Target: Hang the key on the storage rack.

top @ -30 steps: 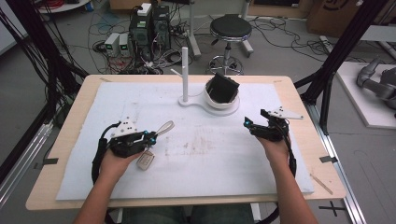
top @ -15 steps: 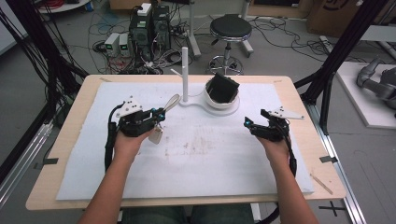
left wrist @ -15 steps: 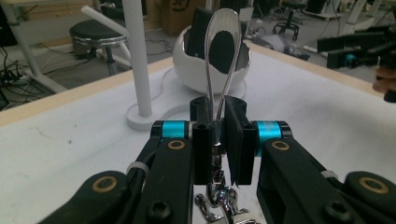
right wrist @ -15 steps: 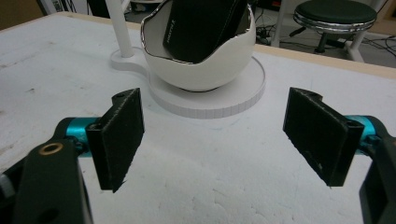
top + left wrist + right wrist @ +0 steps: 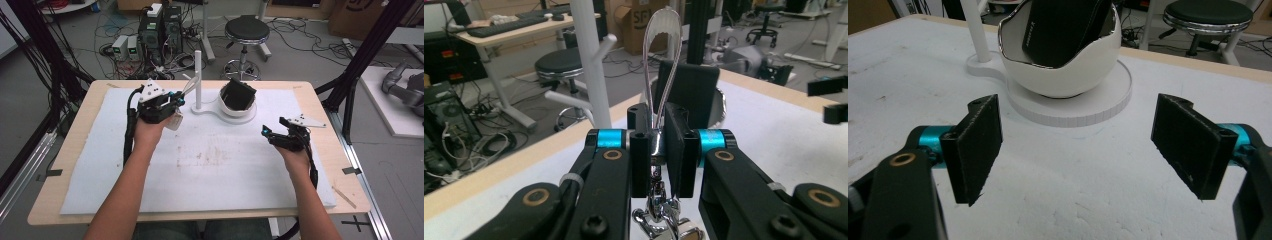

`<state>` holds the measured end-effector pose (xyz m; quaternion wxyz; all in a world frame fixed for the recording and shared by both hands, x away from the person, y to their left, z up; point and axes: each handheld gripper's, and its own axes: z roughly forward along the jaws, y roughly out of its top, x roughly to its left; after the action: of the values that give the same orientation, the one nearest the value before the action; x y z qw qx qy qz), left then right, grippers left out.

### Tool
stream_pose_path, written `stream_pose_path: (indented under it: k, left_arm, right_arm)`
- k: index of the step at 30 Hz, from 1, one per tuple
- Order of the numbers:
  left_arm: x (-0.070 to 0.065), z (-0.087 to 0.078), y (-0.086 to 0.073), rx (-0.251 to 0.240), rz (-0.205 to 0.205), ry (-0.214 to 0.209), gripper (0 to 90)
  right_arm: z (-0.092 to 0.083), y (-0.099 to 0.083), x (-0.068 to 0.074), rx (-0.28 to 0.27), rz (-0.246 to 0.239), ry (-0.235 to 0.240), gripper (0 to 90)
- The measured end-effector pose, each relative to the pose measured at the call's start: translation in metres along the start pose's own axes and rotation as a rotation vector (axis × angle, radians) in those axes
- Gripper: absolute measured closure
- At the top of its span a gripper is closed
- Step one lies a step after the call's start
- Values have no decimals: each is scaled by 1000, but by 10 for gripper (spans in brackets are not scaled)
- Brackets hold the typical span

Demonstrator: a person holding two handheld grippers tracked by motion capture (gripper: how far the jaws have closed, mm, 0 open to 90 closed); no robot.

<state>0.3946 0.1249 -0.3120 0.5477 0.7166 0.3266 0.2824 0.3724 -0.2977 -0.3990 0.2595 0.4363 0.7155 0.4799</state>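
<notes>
My left gripper (image 5: 178, 98) (image 5: 657, 136) is shut on a keychain, held above the mat just left of the white peg stand (image 5: 197, 80) (image 5: 591, 65). The keychain's clear strap loop (image 5: 664, 55) sticks up past the jaws, close to the stand's angled peg (image 5: 607, 44). Its metal clasp (image 5: 658, 220) and a pale tag (image 5: 175, 120) hang below. A white bowl (image 5: 239, 111) (image 5: 1063, 80) on the stand's round base holds a black wallet-like object (image 5: 238, 94) (image 5: 1063, 27). My right gripper (image 5: 268, 133) (image 5: 1075, 150) rests open on the mat, right of the bowl, nothing between its pads.
A white mat (image 5: 210, 165) covers the wooden table (image 5: 345, 190). Behind the far edge stand a round stool (image 5: 246, 30) and computer boxes with cables (image 5: 160, 27). Black frame legs (image 5: 360, 65) rise at both sides.
My left gripper has carried the keychain forward and to the right, up to the peg stand. The right gripper has stayed where it was.
</notes>
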Motion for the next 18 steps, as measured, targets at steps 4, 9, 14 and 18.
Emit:
stream_pose_path:
  k: [4, 9, 14, 18]
  left_arm:
    - [5, 10, 10, -4, -2, 22, 814]
    - [14, 19, 17, 15, 6, 58, 814]
    - [19, 26, 17, 42, 8, 80, 814]
    - [19, 30, 13, 50, 6, 74, 814]
  right_arm:
    - [-1, 0, -1, 1, -2, -1, 208]
    - [-1, 0, -1, 3, 1, -2, 208]
    - [-1, -1, -2, 9, 5, -2, 208]
    - [-1, -1, -1, 11, 3, 0, 208]
